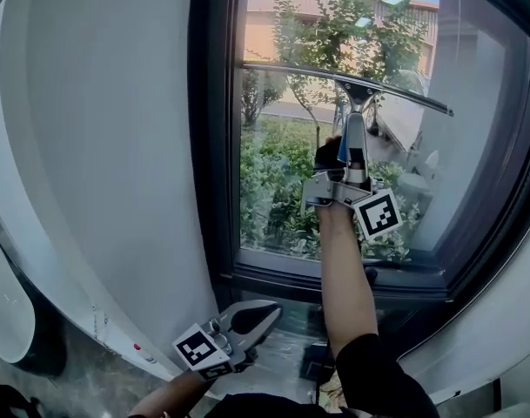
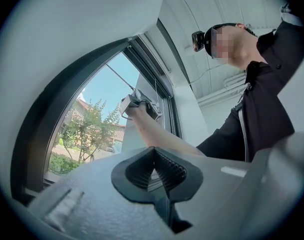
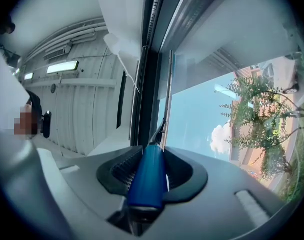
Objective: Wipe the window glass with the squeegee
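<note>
Squeegee [image 1: 352, 84] high on the window glass [image 1: 278, 155], wipe seemingly under way
Nearest and low, the left gripper [image 1: 266, 314] idles, fingers together on nothing. Above it, the fingers of the right gripper [image 1: 350, 165] are clamped on the squeegee's blue handle, with the blade lying across the upper pane. Next, probably a steady downward pull with the blade pressed flat.

Green shrubs [image 1: 273, 190] and leafy tree [image 1: 343, 24] outside, orange building [image 1: 258, 37] behind; white curved wall [image 1: 99, 146]; lit ceiling light [image 3: 62, 66].
</note>
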{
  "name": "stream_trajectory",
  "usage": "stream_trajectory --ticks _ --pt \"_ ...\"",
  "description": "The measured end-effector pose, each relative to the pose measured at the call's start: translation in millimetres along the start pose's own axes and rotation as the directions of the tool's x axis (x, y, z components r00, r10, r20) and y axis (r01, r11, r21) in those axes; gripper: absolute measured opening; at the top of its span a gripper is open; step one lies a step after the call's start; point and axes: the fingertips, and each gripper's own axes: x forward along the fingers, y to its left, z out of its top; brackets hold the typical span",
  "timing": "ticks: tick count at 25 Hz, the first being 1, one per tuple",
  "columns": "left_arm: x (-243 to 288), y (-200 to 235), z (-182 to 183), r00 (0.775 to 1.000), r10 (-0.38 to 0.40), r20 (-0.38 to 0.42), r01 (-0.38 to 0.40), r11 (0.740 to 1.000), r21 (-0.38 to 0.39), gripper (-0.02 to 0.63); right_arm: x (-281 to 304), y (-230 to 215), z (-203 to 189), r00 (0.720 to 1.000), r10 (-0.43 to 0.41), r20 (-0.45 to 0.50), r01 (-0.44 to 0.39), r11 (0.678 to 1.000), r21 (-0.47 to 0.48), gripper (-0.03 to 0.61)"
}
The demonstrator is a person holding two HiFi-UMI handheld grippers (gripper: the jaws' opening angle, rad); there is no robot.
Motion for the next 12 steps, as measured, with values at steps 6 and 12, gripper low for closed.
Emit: stream_trajectory --ticks 6,12 --pt "1.7 1.0 -7.1 1.0 0.0 -0.01 0.0 1.0 -0.015 -0.005 -7.1 -0.3 -5.0 1.0 -0.007 -0.013 0.007 1.0 0.006 0.132" --pt "0.1 -1.1 -10.7 1.0 -0.003 -0.018 0.003 1.0 -0.027 -0.005 -18.6 -2.6 -11.9 0.999 -0.02 -0.046 0.021 1.0 0.019 0.132"
